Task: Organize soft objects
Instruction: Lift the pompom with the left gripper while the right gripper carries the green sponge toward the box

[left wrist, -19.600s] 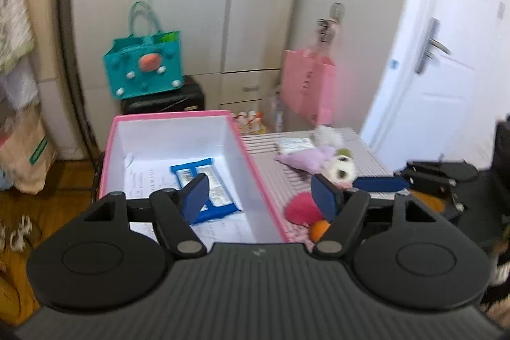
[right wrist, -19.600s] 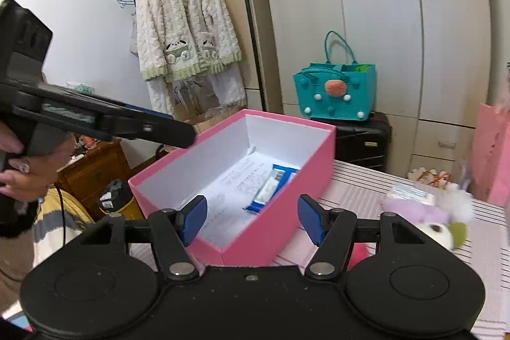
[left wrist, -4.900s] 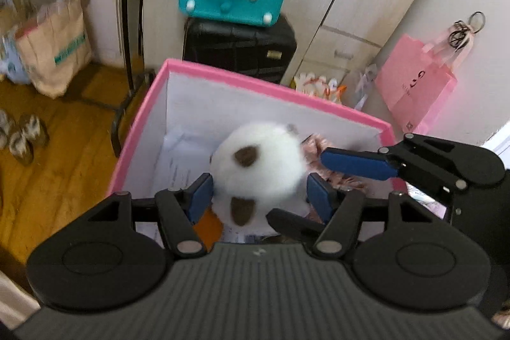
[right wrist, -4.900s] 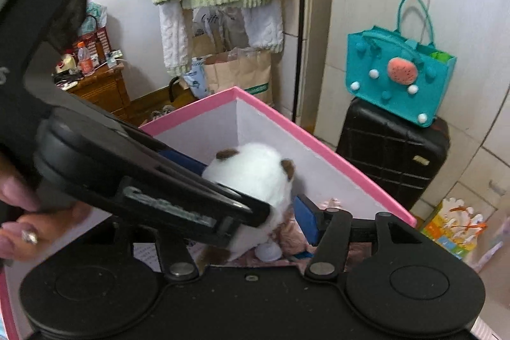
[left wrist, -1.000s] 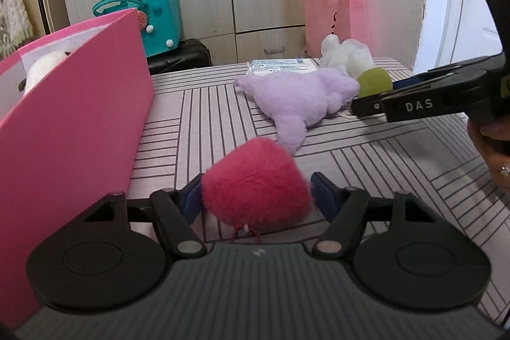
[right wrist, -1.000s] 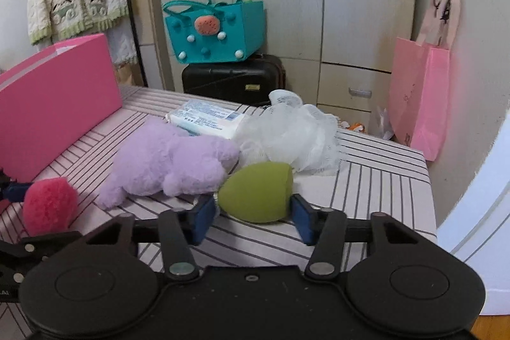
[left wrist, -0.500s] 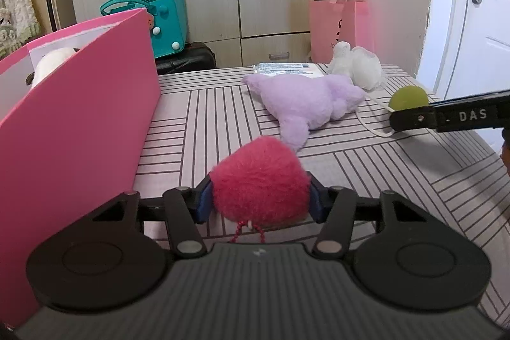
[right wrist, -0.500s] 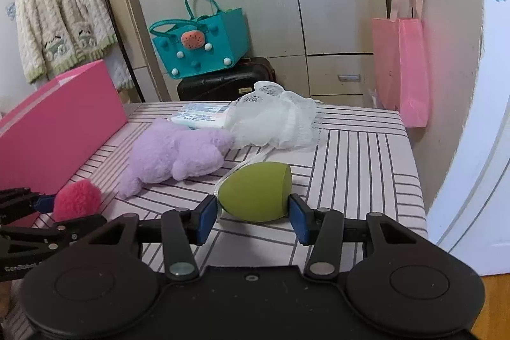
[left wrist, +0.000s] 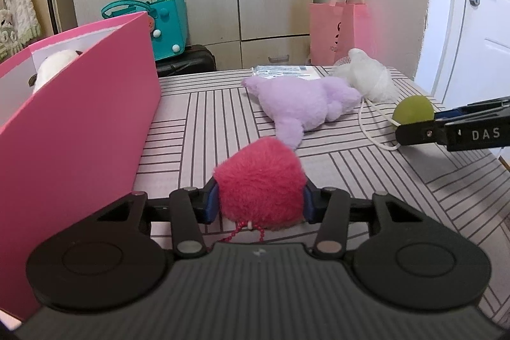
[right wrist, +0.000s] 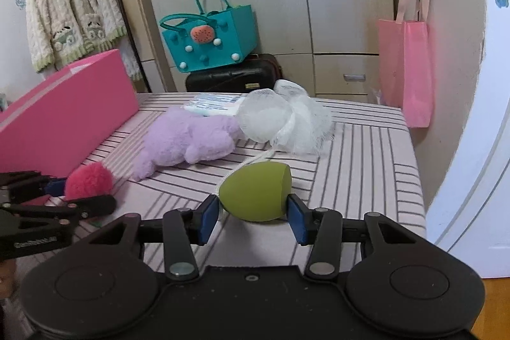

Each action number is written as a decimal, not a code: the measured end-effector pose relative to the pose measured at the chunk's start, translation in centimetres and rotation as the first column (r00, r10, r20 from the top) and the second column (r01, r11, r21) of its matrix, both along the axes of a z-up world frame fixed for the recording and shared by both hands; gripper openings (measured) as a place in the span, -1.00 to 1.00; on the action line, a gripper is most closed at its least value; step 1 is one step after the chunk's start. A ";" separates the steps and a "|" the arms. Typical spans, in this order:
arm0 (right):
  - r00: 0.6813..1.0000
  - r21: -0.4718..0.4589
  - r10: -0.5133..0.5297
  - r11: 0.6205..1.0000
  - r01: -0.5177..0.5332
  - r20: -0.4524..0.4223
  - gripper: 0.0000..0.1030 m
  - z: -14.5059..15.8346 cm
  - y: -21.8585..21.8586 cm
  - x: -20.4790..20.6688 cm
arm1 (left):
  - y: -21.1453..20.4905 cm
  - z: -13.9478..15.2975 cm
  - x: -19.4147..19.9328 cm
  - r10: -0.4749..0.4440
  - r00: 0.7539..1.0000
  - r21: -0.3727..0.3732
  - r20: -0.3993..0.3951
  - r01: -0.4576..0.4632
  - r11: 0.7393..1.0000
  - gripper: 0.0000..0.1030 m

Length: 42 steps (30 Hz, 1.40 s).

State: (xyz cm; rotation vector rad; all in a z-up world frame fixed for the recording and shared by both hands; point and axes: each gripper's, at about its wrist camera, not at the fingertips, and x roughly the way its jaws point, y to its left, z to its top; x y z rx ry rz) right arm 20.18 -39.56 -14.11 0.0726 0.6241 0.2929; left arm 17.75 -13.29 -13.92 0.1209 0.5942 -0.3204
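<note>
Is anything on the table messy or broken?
Nothing looks broken. The purple plush lies flopped on its side, and the white mesh pouf trails its cord across the striped table. Both are loose, not yet in the pink box.

Right gripper finger, at 3 o'clock in the left wrist view: "DAS"
Other print: unreadable
</note>
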 end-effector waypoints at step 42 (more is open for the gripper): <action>0.998 -0.052 -0.064 0.997 0.063 -0.022 -0.10 1.5 2.7 -8.7 | 3.7 3.1 -4.9 -0.116 0.993 -0.115 -0.027 0.112 0.987 -0.08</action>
